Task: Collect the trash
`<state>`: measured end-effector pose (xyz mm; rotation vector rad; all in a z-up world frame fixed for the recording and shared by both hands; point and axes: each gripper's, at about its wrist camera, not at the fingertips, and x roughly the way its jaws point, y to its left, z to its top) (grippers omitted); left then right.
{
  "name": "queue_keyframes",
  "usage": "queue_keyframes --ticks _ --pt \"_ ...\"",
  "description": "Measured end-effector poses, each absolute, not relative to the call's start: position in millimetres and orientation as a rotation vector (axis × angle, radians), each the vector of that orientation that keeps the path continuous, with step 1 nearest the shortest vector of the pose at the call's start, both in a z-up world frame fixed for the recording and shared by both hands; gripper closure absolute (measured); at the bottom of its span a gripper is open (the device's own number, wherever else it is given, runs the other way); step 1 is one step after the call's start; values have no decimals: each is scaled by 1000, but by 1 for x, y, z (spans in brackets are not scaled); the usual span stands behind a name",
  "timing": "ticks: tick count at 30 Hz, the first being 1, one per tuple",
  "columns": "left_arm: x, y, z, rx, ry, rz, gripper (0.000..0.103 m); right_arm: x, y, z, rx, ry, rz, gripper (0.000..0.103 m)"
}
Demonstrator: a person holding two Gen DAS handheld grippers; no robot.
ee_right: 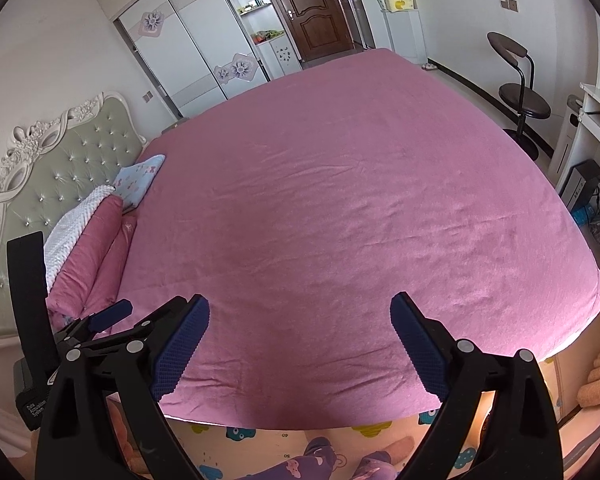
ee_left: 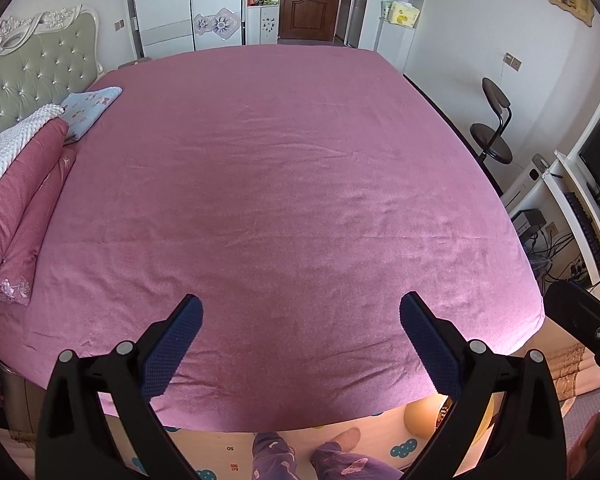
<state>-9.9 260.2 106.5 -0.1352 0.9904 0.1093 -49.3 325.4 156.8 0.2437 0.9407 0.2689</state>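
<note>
A large bed with a pink sheet [ee_left: 292, 184] fills both views; it also shows in the right wrist view [ee_right: 348, 208]. No trash shows on the sheet in either view. My left gripper [ee_left: 300, 312] is open and empty, held above the near edge of the bed. My right gripper [ee_right: 299, 312] is open and empty, also above the near edge. The left gripper's blue-padded finger [ee_right: 110, 314] shows at the lower left of the right wrist view. Part of the right gripper [ee_left: 584, 320] shows at the right edge of the left wrist view.
Folded pink and white bedding [ee_left: 24, 176] and a light blue pillow [ee_left: 90, 110] lie by the green tufted headboard [ee_left: 32, 76] at left. A black stool [ee_left: 494, 136] and a white desk [ee_left: 572, 200] stand right. A patterned floor mat [ee_left: 228, 448] lies below.
</note>
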Motion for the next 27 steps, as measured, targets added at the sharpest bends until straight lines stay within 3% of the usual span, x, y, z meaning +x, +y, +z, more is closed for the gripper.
queue_keyframes --ticks 27 --pt "-11 295 117 -135 957 118 4 -57 350 161 257 933 240 14"
